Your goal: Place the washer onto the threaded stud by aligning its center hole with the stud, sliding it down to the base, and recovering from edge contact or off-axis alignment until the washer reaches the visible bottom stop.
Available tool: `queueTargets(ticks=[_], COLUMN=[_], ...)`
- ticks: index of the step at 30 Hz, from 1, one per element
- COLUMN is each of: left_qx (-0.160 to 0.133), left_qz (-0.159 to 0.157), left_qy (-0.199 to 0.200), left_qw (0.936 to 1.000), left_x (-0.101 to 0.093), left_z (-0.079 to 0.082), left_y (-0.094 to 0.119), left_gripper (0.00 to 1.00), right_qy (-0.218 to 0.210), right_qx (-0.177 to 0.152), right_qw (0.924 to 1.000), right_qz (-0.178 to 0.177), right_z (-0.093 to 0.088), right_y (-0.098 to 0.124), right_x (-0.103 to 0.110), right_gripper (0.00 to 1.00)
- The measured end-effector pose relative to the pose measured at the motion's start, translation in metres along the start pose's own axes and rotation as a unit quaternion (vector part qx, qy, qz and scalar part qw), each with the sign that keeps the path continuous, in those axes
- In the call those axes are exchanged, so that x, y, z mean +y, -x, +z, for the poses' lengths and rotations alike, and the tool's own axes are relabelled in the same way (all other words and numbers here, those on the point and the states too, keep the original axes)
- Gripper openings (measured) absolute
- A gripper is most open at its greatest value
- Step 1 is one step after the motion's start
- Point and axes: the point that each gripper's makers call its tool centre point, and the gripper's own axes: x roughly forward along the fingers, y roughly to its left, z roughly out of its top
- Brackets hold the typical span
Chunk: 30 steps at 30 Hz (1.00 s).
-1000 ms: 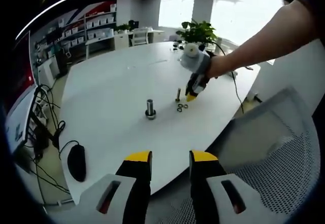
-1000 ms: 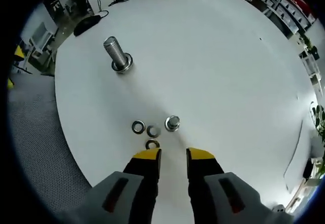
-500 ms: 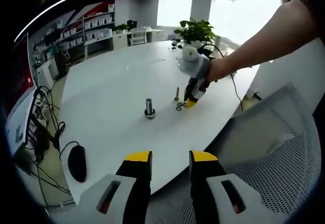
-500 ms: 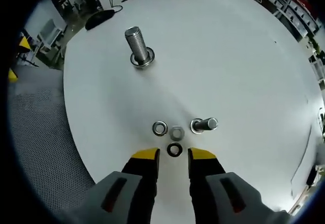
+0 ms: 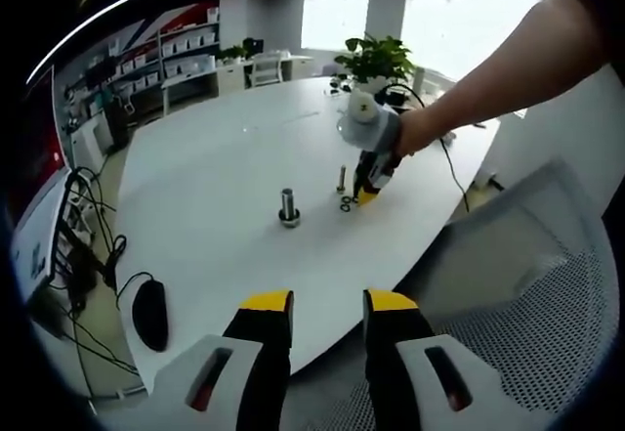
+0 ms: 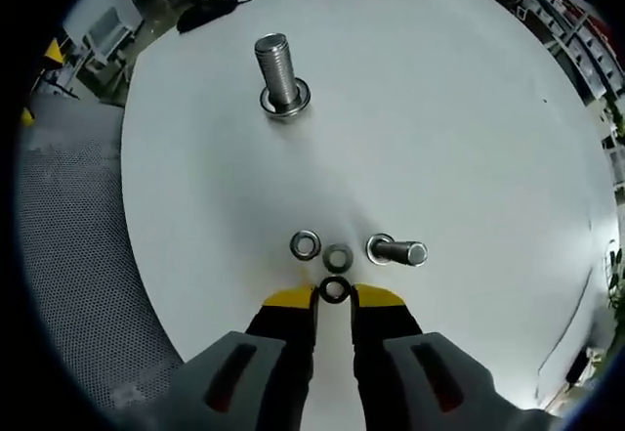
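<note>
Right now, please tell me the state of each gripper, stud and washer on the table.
Right gripper: jaws closing around the dark washer, grip not certain.
Dark washer: flat on the table, between the jaw tips.
Two other washers: flat, loose, untouched.
Large stud: upright, bare of washers.
Small stud: standing, nothing on it.
Left gripper: open, holding nothing.

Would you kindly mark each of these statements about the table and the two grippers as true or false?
1. Three washers lie close together near the right gripper. True.
2. A washer already sits halfway down the large stud. False: its thread is bare.
3. The smaller stud stands beside the washers. True.
4. The left gripper holds a washer. False: it hangs open off the table's edge.
5. A computer mouse lies on the table. True.
</note>
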Motion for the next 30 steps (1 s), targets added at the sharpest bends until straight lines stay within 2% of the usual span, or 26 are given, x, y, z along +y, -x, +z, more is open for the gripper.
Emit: queueTargets(ticks=[3, 5, 7, 8, 10, 13, 18, 21, 24, 26, 29, 30], left_qx=[0.002, 0.005, 0.006, 0.007, 0.007, 0.007, 0.001, 0.01, 0.003, 0.003, 0.003, 0.003], left_qz=[0.0, -0.001, 0.0, 0.0, 0.001, 0.003, 0.004, 0.007, 0.01, 0.012, 0.011, 0.012], left_qy=[-0.002, -0.006, -0.009, -0.009, -0.009, -0.008, -0.004, -0.015, -0.007, -0.002, -0.004, -0.006], left_qw=[1.0, 1.0, 0.9999, 0.9999, 0.9999, 0.9999, 1.0, 0.9998, 0.9999, 0.9999, 0.9999, 0.9999], left_x=[0.0, -0.002, -0.002, -0.001, -0.001, 0.0, -0.001, -0.002, 0.001, 0.002, 0.001, 0.001], left_z=[-0.001, -0.001, -0.002, -0.002, -0.001, -0.002, 0.001, -0.003, 0.0, 0.0, -0.001, -0.001], left_y=[0.0, -0.001, -0.001, -0.001, -0.001, 0.0, 0.0, 0.0, 0.001, 0.002, 0.002, 0.002], left_gripper=[0.27, 0.26, 0.26, 0.26, 0.26, 0.26, 0.25, 0.25, 0.25, 0.25, 0.25, 0.25], right_qy=[-0.005, -0.005, -0.001, 0.001, 0.003, -0.01, -0.067, -0.093, -0.094, -0.098, -0.109, -0.112], right_qx=[0.007, 0.012, 0.028, 0.033, 0.035, 0.021, -0.032, -0.039, -0.03, -0.046, -0.058, -0.064], right_qw=[1.0, 0.9999, 0.9995, 0.9993, 0.999, 0.999, 0.9966, 0.9942, 0.9944, 0.9931, 0.9912, 0.9906], right_qz=[0.003, 0.0, -0.011, -0.016, -0.028, -0.038, -0.035, -0.037, -0.039, -0.044, -0.047, -0.046], right_z=[0.0, 0.0, 0.0, 0.0, 0.0, -0.002, -0.005, -0.008, -0.012, -0.009, -0.007, -0.003], right_y=[-0.007, 0.003, -0.001, 0.004, 0.003, 0.004, 0.008, 0.007, 0.009, 0.012, 0.024, 0.017], right_x=[-0.007, 0.004, 0.002, 0.007, 0.007, 0.005, 0.006, -0.001, 0.0, -0.009, -0.011, -0.028], right_gripper=[0.14, 0.14, 0.14, 0.14, 0.14, 0.14, 0.14, 0.14, 0.14, 0.14, 0.14, 0.14])
